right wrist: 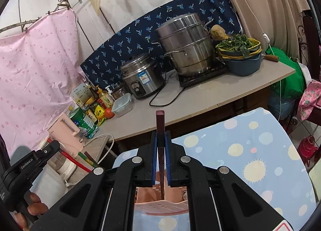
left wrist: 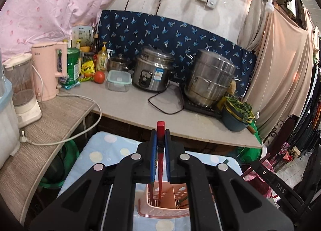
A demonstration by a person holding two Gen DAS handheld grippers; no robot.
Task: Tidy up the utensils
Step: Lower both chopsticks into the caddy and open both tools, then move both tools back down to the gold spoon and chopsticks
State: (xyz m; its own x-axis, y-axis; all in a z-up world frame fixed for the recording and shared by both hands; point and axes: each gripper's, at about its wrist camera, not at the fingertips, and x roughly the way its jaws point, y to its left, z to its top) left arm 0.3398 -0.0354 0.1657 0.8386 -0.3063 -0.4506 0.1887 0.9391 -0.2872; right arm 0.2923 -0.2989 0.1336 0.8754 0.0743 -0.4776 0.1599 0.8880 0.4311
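On the dotted cloth: a pink utensil caddy [left wrist: 163,203] stands on a pale blue cover printed with white and yellow dots [left wrist: 104,150], just in front of the grey counter [left wrist: 140,110].
Left gripper: the left gripper [left wrist: 160,132] has its blue pads pressed onto a red chopstick [left wrist: 161,128], which stands nearly upright between them, its square top end poking above the fingertips.
Red chopstick, lower end: it reaches down into a left-hand compartment of the caddy, beside another dark red stick [left wrist: 151,192] already standing there.
Right gripper: the right gripper [right wrist: 160,133] pinches a dark maroon chopstick [right wrist: 160,122] in the same upright way, pads tight against its sides.
Maroon chopstick, lower end: its tip hangs over the caddy [right wrist: 160,208], inside or just above the opening; which compartment cannot be told.
Caddy contents: green-handled pieces [left wrist: 183,200] lean in a right-hand compartment, seen from the left wrist.
Holder of the left tool: a hand [right wrist: 30,207] grips the black handle at the lower left of the right wrist view.
On the counter: a steel rice cooker [left wrist: 152,70], a stacked steel steamer pot [left wrist: 210,78] on a black hob, a clear lidded box [left wrist: 118,80], a tomato [left wrist: 99,76], a pink kettle [left wrist: 50,70], and a blue basin with greens [left wrist: 237,114].
Behind: a navy patterned cloth [left wrist: 170,30] against the wall, pink sheet [left wrist: 50,6] to the left.
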